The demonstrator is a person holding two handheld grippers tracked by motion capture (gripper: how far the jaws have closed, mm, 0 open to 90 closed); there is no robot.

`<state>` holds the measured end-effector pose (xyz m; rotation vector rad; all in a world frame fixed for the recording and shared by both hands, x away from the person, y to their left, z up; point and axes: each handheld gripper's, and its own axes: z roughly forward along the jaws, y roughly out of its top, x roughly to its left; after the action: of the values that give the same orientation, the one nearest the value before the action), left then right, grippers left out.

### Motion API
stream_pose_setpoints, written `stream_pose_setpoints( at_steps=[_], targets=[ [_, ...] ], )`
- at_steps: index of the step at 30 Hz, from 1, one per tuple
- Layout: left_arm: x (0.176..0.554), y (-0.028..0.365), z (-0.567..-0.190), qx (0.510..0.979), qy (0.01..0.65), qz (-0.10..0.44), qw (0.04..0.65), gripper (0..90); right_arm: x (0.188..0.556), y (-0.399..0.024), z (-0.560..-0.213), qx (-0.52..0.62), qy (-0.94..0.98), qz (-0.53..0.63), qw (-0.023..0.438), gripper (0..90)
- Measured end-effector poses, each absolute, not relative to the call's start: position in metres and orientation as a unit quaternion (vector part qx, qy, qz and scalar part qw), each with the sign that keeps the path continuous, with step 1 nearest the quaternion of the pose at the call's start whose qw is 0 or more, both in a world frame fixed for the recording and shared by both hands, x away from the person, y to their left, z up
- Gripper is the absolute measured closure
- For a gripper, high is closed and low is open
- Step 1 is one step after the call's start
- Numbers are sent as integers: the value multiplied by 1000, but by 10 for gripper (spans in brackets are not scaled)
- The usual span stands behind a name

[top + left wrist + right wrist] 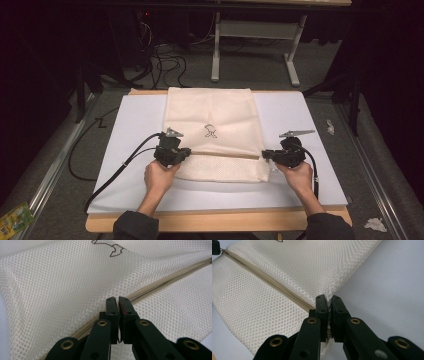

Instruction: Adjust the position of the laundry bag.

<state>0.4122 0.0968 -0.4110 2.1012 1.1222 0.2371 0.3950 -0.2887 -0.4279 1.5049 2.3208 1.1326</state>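
Observation:
A cream mesh bag (pixel 212 120) lies flat on the white board (pixel 135 125), with a small dark drawing (pixel 211 131) on it and a beige zipper (pixel 225 154) running across its near part. My left gripper (pixel 183 154) is shut on the bag at the zipper's left end; in the left gripper view the gripper (pixel 117 301) pinches the mesh bag (pixel 62 285) right on the zipper (pixel 160 285). My right gripper (pixel 266 155) is shut on the bag's right side edge where the zipper ends, and the right gripper view shows the gripper (pixel 329 301) nipping the mesh bag (pixel 312 267) there.
The board rests on a wooden table (pixel 220 220). Beyond it stand white table legs (pixel 216 55) and dark cables (pixel 170 62) on the grey floor. Crumpled paper (pixel 376 225) lies on the floor at the right, a green packet (pixel 12 220) at the left.

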Motion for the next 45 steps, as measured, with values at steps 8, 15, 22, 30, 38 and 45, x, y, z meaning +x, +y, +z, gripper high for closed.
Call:
stream_pose_setpoints(
  at_steps=[8, 15, 22, 30, 38, 45],
  targets=[
    [412, 105, -413, 814, 444, 98, 361, 875, 395, -291, -427, 505, 772, 377, 82, 872],
    [412, 113, -412, 811, 449, 101, 361, 875, 395, -291, -427, 505, 772, 377, 82, 872],
    [412, 113, -412, 810, 449, 100, 363, 875, 395, -291, -426, 504, 773, 377, 81, 872],
    [412, 114, -412, 809, 449, 102, 365, 875, 395, -291, -425, 504, 772, 378, 85, 872],
    [414, 122, -413, 802, 462, 94, 366, 875, 396, -294, -425, 509, 768, 378, 87, 872],
    [414, 129, -413, 801, 464, 102, 364, 875, 397, -294, -426, 510, 769, 376, 85, 872]
  ],
)
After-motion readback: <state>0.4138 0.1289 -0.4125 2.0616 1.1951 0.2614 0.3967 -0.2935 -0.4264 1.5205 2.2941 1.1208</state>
